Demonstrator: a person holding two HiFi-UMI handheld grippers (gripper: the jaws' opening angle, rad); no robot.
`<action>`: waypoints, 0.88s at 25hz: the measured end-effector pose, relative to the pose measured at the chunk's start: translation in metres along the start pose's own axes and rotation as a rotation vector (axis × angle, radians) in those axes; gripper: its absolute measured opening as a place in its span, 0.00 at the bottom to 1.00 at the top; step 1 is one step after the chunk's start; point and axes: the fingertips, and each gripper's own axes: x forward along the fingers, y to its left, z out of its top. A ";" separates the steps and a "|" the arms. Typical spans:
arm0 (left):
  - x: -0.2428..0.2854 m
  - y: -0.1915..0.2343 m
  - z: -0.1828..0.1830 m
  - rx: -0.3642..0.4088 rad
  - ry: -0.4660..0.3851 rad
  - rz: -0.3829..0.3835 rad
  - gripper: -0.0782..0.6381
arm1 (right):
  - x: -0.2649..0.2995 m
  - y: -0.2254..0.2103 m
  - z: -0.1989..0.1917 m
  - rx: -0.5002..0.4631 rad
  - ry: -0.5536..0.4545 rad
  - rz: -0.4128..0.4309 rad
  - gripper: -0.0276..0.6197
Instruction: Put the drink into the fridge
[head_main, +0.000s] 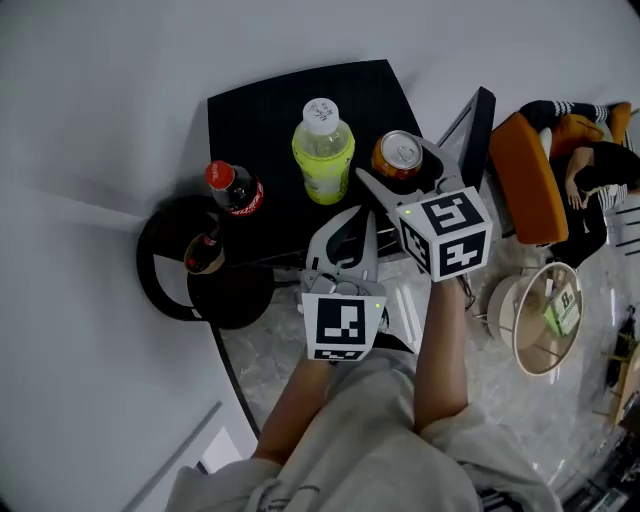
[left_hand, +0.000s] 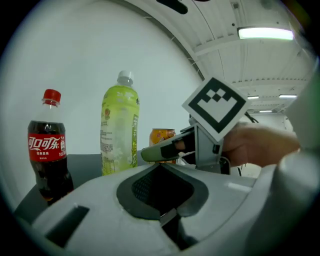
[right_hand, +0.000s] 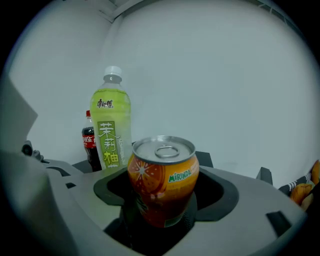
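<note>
An orange Mirinda can (head_main: 400, 152) stands upright at the right front of a black cabinet top (head_main: 270, 110). My right gripper (head_main: 392, 160) is open, one jaw on each side of the can (right_hand: 162, 180), with dark gaps between pads and can. A green tea bottle (head_main: 322, 150) stands just left of the can, and a red-capped cola bottle (head_main: 235, 188) stands at the top's left front corner. My left gripper (head_main: 358, 214) hovers in front of the green bottle (left_hand: 120, 130), jaws together and nothing in them.
A white wall rises behind the cabinet. A round black stand (head_main: 165, 262) with another dark bottle (head_main: 204, 252) sits lower left. A dark panel (head_main: 482, 125) juts off the cabinet's right side. An orange chair (head_main: 528, 180) and a round white basket (head_main: 545, 318) are on the marble floor at right.
</note>
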 end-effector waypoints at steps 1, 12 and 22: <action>-0.001 -0.001 -0.002 -0.005 0.004 -0.014 0.12 | 0.002 0.000 -0.001 0.012 -0.010 -0.003 0.53; -0.021 -0.001 -0.020 0.011 -0.036 -0.053 0.12 | -0.020 0.008 -0.008 0.026 -0.166 -0.168 0.53; -0.091 -0.023 -0.053 0.034 -0.046 -0.032 0.12 | -0.111 0.059 -0.020 0.040 -0.290 -0.166 0.53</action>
